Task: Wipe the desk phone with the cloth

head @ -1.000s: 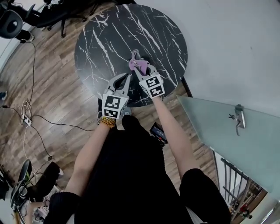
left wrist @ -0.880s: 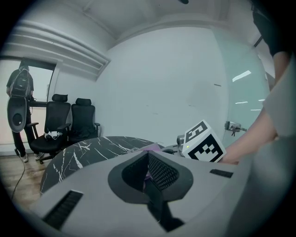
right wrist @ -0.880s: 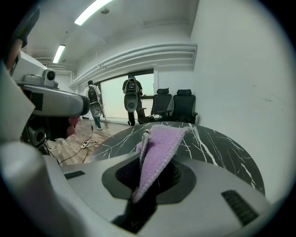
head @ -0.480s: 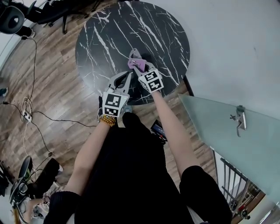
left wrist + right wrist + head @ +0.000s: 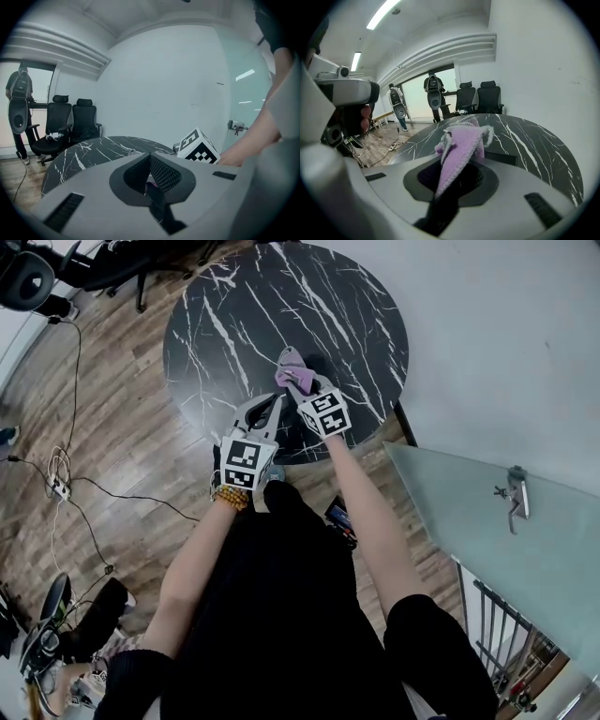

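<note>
The room has a wood-plank floor (image 5: 112, 456) and white walls (image 5: 497, 343). A round black marble-pattern table (image 5: 234, 324) stands beside a frosted glass panel (image 5: 487, 521). Two black office chairs (image 5: 70, 124) stand beyond the table. The left gripper (image 5: 150, 155) is closed and empty. The right gripper (image 5: 457, 171) clamps the purple knitted cloth (image 5: 461, 145) over the table's near edge. Each marker cube (image 5: 324, 416) bears square black-and-white patterns.
</note>
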Motion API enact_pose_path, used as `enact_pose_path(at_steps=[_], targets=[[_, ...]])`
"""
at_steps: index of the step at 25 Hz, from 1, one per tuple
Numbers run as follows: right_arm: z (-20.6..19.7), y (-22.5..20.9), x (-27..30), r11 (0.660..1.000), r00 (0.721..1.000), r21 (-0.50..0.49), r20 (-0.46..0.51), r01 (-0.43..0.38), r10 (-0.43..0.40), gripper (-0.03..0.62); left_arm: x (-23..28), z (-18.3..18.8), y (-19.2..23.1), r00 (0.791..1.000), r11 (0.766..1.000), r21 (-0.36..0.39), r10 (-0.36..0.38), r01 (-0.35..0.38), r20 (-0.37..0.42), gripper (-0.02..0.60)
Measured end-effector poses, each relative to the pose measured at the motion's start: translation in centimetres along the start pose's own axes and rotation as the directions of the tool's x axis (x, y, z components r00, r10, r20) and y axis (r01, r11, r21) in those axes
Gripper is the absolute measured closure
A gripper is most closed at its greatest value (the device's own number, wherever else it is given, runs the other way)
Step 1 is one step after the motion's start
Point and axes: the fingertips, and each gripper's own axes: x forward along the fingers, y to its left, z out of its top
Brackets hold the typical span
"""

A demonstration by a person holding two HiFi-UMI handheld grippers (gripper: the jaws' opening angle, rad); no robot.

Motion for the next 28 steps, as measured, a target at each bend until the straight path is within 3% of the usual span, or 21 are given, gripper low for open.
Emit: enact_pose_path(at_steps=[28], targets=[[-2.5, 1.0, -0.8, 1.000, 0.999, 0.008, -0.030, -0.017, 0.017, 0.514, 0.4, -0.6, -0.9, 1.000, 1.000, 0.006, -0.006, 0.006, -0.022, 0.568]])
